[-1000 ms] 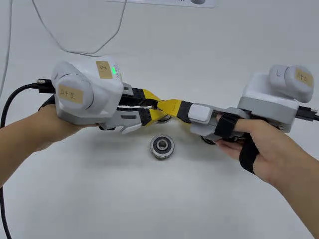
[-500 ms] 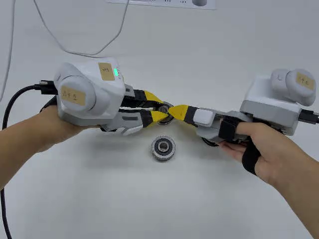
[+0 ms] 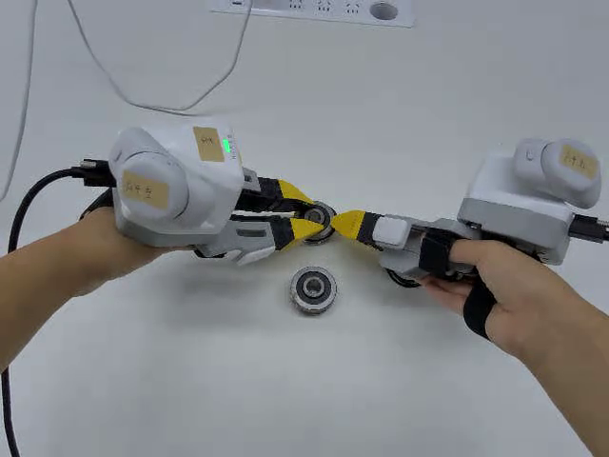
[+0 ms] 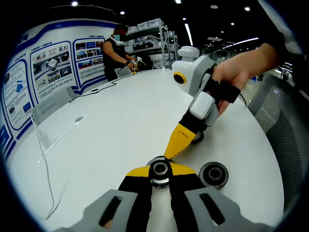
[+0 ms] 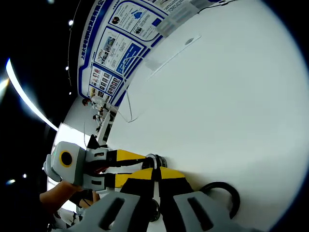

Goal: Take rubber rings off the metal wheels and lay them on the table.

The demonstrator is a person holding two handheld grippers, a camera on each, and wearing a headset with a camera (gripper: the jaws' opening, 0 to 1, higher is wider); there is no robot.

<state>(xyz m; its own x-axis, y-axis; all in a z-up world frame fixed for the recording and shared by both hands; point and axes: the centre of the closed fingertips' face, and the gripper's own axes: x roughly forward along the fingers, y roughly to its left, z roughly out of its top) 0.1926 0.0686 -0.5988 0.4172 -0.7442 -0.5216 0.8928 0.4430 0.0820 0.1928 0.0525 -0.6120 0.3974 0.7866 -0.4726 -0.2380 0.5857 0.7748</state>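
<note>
While the left claw [image 4: 161,170] squeezes one metal wheel [image 3: 320,215] just above the worktop [image 3: 285,390], the right claw [image 3: 347,224] is pinched thin, with its tips touching that wheel. I cannot tell if it has the rubber. One black ring [image 5: 219,193] looks already laid down. Another wheel [image 3: 313,288] waits with its ring on.

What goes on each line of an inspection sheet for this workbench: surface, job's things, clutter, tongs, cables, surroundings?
Surface: white table.
Job's things: one wheel between the left tongs; a second wheel lying flat; a dark ring beside the right tongs.
Clutter: nothing seen.
Tongs: left shut on the wheel; right shut, tips at that wheel's rim.
Cables: black cable from the left tongs; thin cable near the power strip.
Surroundings: wall posters, a person.
</note>
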